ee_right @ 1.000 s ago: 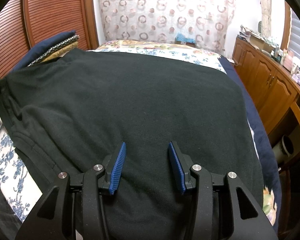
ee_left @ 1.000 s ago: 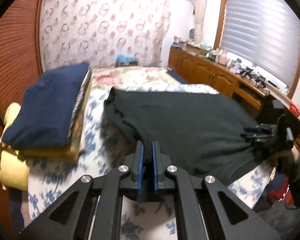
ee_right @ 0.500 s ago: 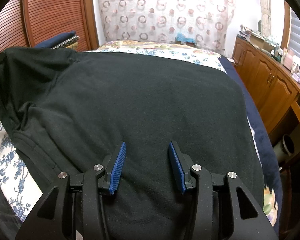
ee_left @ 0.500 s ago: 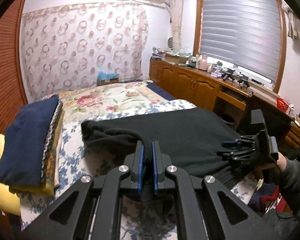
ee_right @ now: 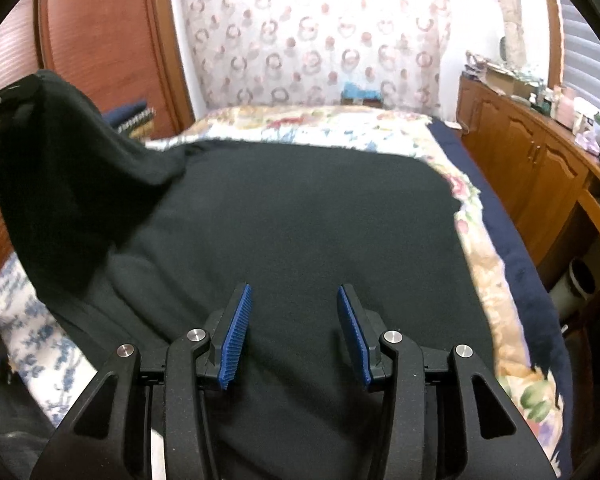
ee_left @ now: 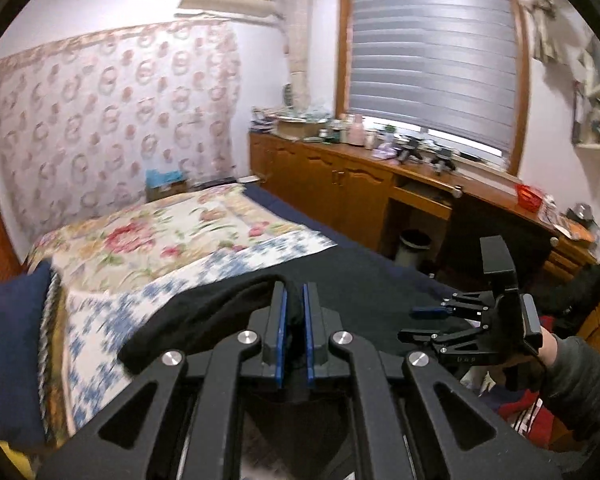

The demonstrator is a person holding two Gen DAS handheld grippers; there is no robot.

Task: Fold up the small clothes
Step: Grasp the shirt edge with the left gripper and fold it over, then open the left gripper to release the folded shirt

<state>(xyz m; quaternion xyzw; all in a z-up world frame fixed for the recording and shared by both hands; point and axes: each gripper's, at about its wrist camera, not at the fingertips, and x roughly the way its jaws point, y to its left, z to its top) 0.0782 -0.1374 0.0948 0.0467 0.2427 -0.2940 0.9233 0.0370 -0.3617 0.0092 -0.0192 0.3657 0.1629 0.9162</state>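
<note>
holding up one edge of the black fleece garment (ee_right: 300,220) in the closed left gripper (ee_left: 293,334), leftward of the half-open, empty right gripper (ee_right: 294,332), nearer the flat middle.

1. Even, fairly dim indoor light; a pale strip glows under the window blind (ee_left: 432,60).
2. Fisheye bending and black vignette at all corners.
3. Motion blur smears the bedspread (ee_left: 112,320); the black garment (ee_right: 300,220) lacks detail.

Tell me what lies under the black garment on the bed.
The black garment rests on a floral bedspread, which shows around its edges. Anything directly beneath its middle is covered and cannot be seen.
</note>
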